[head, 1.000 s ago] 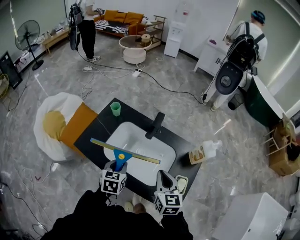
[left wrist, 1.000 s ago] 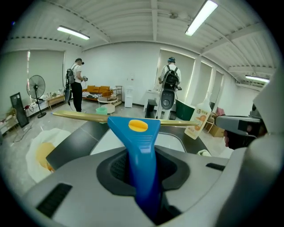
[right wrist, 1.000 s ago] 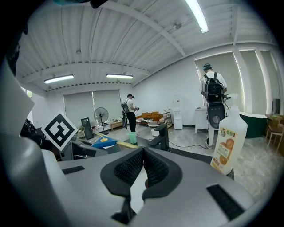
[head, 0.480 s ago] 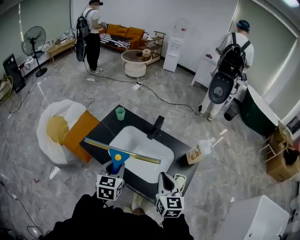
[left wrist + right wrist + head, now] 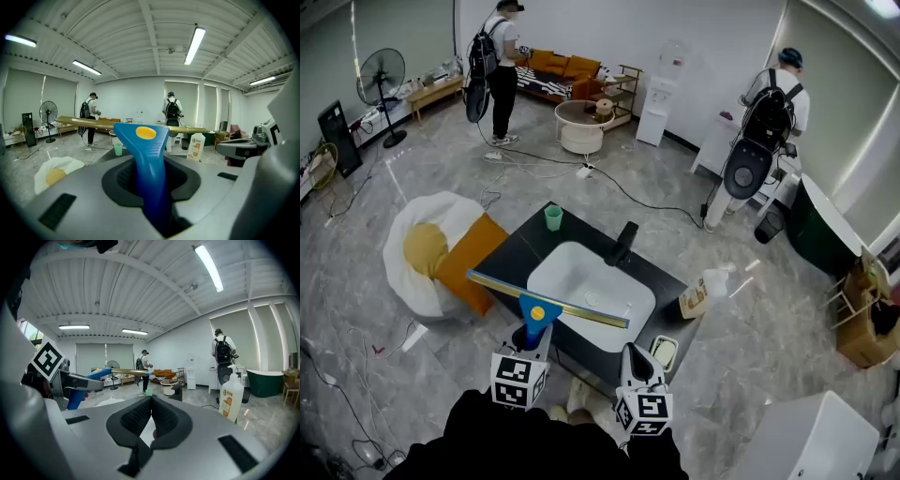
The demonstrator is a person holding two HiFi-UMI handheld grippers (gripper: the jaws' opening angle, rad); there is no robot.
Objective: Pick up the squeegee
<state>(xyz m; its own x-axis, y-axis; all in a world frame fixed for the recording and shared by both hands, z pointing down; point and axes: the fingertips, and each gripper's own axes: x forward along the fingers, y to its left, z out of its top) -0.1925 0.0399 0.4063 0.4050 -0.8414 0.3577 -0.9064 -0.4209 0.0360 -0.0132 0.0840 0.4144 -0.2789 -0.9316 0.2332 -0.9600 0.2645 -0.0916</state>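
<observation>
The squeegee has a blue handle [image 5: 534,317] with a yellow dot and a long yellow-green blade [image 5: 548,298]. My left gripper [image 5: 528,339] is shut on the handle and holds it up in the air, the blade lying level over the near edge of the white basin [image 5: 591,281]. In the left gripper view the handle [image 5: 147,154] stands between the jaws, with the blade [image 5: 89,122] across the top. My right gripper [image 5: 632,364] hangs to the right of it with its jaws shut and nothing in them. In the right gripper view the pads [image 5: 151,404] meet, and the squeegee [image 5: 126,372] shows at the left.
The basin sits in a black counter [image 5: 511,253] that also carries a black faucet [image 5: 625,242] and a green cup [image 5: 553,217]. At its right end are a soap bottle [image 5: 705,292] and a small dish [image 5: 663,352]. A white and yellow beanbag [image 5: 427,248] lies left. Two people stand far back, with cables on the floor.
Both grippers have risen and drawn back toward me. The squeegee stayed in the left gripper and now hangs higher over the counter's near edge. The right gripper stayed shut.
</observation>
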